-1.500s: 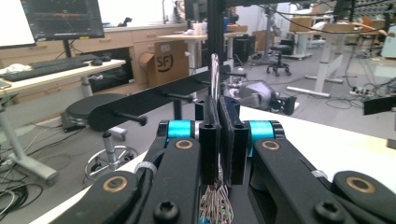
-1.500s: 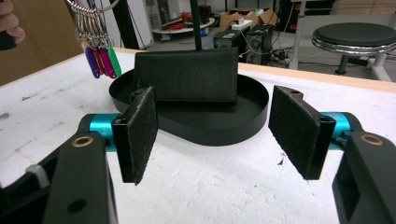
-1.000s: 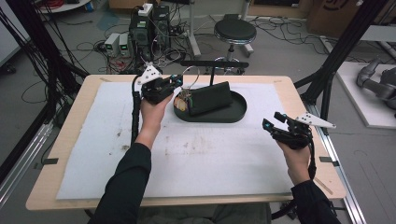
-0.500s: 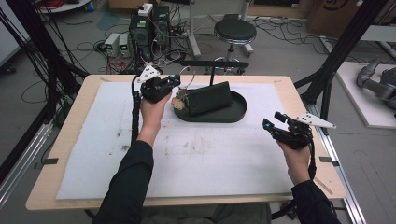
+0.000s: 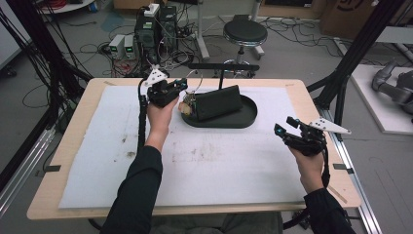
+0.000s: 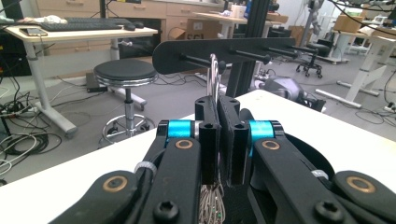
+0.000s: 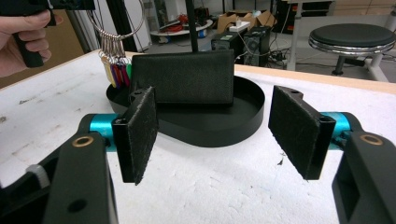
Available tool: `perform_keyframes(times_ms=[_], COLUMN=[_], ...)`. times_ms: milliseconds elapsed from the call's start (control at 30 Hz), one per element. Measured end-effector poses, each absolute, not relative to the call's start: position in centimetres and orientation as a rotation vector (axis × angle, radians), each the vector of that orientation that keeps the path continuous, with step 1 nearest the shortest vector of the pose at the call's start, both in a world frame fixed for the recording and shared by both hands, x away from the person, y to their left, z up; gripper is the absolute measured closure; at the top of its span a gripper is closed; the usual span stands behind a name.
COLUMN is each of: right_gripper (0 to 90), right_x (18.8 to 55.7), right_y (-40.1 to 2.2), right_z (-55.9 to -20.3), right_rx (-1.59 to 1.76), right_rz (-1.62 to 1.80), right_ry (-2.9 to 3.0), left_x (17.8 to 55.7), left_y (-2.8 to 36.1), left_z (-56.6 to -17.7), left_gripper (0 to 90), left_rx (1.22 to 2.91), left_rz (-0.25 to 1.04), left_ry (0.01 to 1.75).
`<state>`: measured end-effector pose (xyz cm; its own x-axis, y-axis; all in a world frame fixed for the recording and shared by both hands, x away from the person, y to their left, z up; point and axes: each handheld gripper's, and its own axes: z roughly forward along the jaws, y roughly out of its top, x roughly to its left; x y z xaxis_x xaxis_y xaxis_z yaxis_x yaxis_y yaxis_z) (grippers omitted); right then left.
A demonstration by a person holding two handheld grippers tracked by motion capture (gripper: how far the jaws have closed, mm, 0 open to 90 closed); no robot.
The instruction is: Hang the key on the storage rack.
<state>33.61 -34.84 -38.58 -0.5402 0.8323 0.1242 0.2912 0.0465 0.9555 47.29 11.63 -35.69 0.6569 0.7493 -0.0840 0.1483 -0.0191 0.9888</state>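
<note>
Left gripper (image 5: 181, 87) is raised over the left end of the black tray (image 5: 248, 119), jaws clamped on one metal key ring (image 7: 116, 18), its bunch of tags (image 7: 114, 63) dangling, too bunched to count. Right gripper (image 5: 285, 126) rests well off right, jaws apart, nothing between. One black pouch (image 5: 218, 102) stands in the tray.

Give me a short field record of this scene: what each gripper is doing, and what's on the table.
left gripper: shut on key ring, lifted by the tray's left end
keys: hang from ring
right gripper: open, holds nothing, right of tray
tray: black oval, holds pouch
rack: black pegs, behind tray
table: white mat
</note>
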Motion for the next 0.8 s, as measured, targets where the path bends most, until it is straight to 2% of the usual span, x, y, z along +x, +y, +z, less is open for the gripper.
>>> perform_keyframes(times_ms=[300, 467, 600, 667, 800], right_gripper=[33.8, 33.8, 33.8, 33.8, 33.8], right_x=[33.7, 33.7, 33.6, 33.7, 33.7], right_y=[-34.8, -34.7, -34.7, -34.7, -34.7], right_z=[-38.6, -38.6, -38.6, -38.6, -38.6], right_rx=[1.122, 1.122, 1.124, 1.122, 1.119], right_rz=[1.510, 1.509, 1.507, 1.504, 1.503], right_ry=[1.868, 1.870, 1.869, 1.872, 1.871], left_x=[47.2, 46.7, 46.2, 46.0, 45.0], left_y=[11.2, 11.2, 11.1, 11.0, 10.7], left_z=[-35.7, -35.2, -34.8, -34.6, -34.0], left_gripper=[85.1, 73.0, 59.5, 49.5, 38.8], left_rx=[1.585, 1.606, 1.621, 1.630, 1.675], left_rz=[0.604, 0.642, 0.667, 0.680, 0.704], left_ry=[0.785, 0.792, 0.803, 0.816, 0.799])
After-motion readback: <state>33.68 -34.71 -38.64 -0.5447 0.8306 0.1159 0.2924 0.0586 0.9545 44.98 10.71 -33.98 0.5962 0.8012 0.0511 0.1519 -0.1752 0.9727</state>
